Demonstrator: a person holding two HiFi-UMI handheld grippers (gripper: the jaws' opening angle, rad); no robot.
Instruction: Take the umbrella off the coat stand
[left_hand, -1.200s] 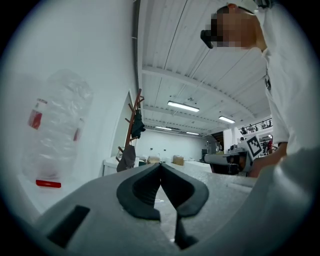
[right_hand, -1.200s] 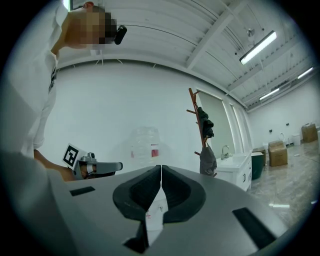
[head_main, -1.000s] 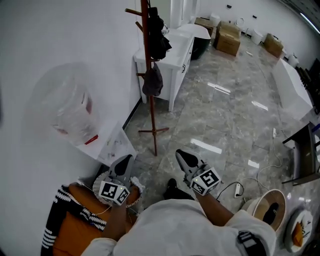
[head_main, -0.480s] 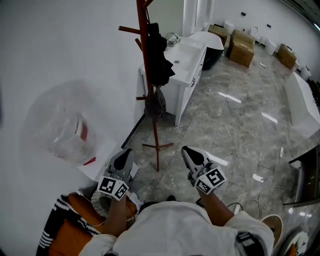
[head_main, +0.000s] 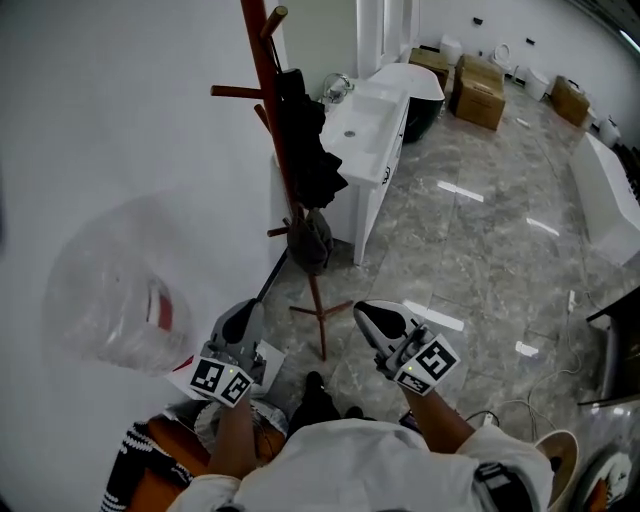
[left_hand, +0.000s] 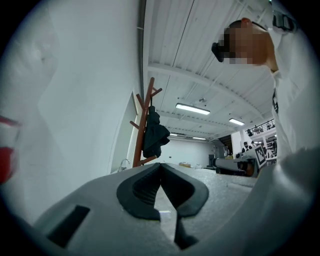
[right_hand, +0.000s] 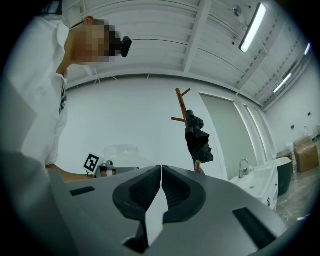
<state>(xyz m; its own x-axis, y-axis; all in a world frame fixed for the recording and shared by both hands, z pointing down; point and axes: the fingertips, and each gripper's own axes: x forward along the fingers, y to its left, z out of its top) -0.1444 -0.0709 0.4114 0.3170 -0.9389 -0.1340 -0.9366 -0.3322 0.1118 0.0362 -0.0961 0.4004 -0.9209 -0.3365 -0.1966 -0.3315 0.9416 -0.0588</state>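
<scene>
A red-brown wooden coat stand (head_main: 287, 190) rises by the white wall. The folded black umbrella (head_main: 305, 140) hangs from its upper pegs, with a grey bag (head_main: 312, 240) lower down. My left gripper (head_main: 240, 322) is held below and left of the stand's foot, jaws shut and empty. My right gripper (head_main: 375, 318) is right of the foot, also shut and empty. Both are well short of the umbrella. In the left gripper view the umbrella (left_hand: 154, 135) shows just above the shut gripper (left_hand: 160, 165). In the right gripper view the umbrella (right_hand: 197, 140) hangs up and right of the gripper (right_hand: 161, 167).
A white vanity with a sink (head_main: 375, 110) stands right behind the stand. Cardboard boxes (head_main: 480, 80) lie farther back on the grey marble floor. A clear plastic bag (head_main: 120, 290) hangs at the wall on the left. A striped cloth (head_main: 125, 465) lies at the bottom left.
The person has stepped closer to the coat stand, which now looms larger and nearer. Both grippers rose and advanced toward it, still shut.
</scene>
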